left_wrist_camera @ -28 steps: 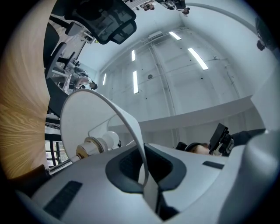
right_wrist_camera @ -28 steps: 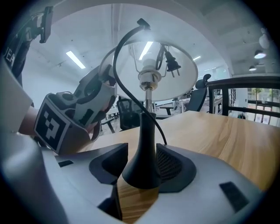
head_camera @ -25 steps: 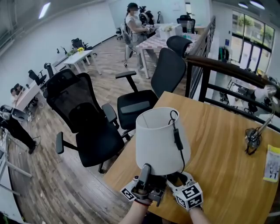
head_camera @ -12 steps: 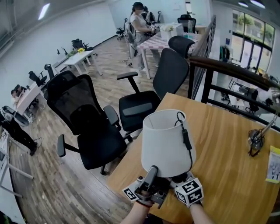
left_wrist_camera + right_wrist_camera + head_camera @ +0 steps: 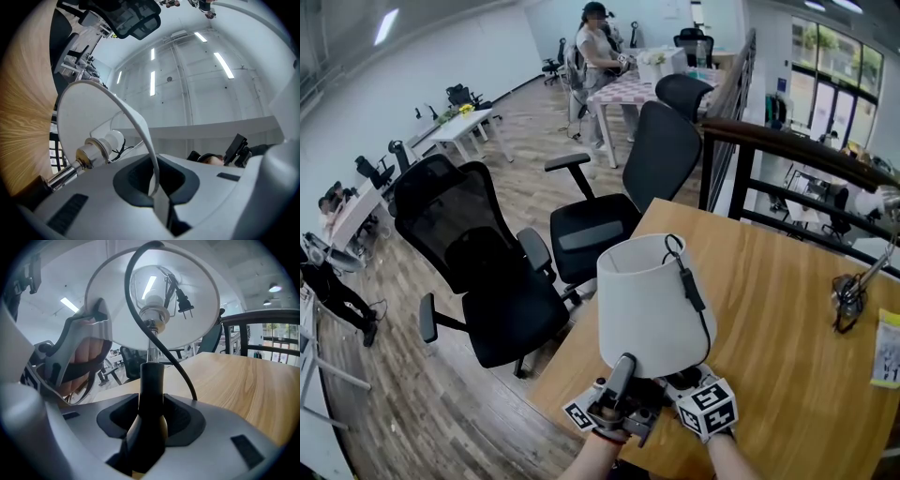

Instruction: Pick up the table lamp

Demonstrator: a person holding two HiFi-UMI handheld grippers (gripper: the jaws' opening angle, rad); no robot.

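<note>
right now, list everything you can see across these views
table lamp: 1, white shade, black stem and cord, near edge of the table
table: 1, light wood, under the lamp
office chairs: at least 3, black, on the floor beyond the table
railing: 1, dark, along the table's far side
metal object: 1, silver, table's right side, too small to identify
packet: 1, yellow, table's right edge
person: 1, standing at the room's far end
left gripper: 1, shut on the shade's rim
right gripper: 1, jaws have just been closing on the lamp's black stem
</note>
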